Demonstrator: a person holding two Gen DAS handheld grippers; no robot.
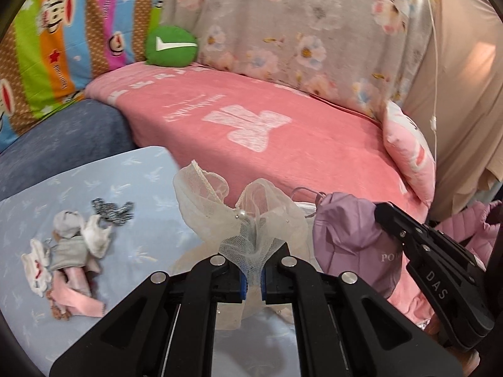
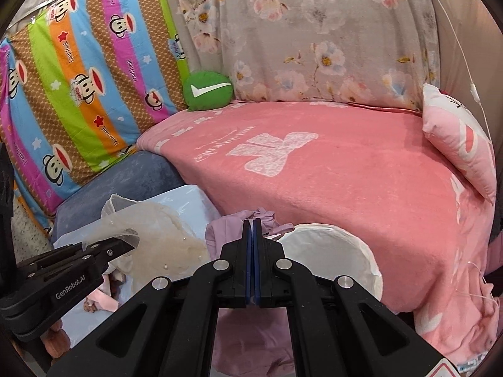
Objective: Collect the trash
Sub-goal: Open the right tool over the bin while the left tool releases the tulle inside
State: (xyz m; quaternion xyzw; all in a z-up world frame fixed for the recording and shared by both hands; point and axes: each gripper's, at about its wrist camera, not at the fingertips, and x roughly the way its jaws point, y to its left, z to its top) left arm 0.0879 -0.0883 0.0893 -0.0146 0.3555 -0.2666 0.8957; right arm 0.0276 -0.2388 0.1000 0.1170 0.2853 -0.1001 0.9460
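1. A small plush doll (image 1: 67,251) and a grey knit scrap (image 1: 113,210) lie loose on the pale blue sheet (image 1: 141,169), left of the grippers.
2. The left gripper (image 1: 254,278) has its fingers pressed onto a bunch of cream mesh fabric (image 1: 245,220), held above the sheet.
3. The right gripper (image 2: 253,223) pinches a lilac cloth (image 2: 220,231) just beside the mesh, in front of the pink blanket (image 2: 361,182).
4. A white round rim (image 2: 339,251) sits right of the lilac cloth.

The purple cloth (image 2: 239,220) runs behind the right claw (image 2: 253,220) — its lower part hidden. Beside it, the white round thing (image 2: 333,251) is partly covered — what it is cannot be told.
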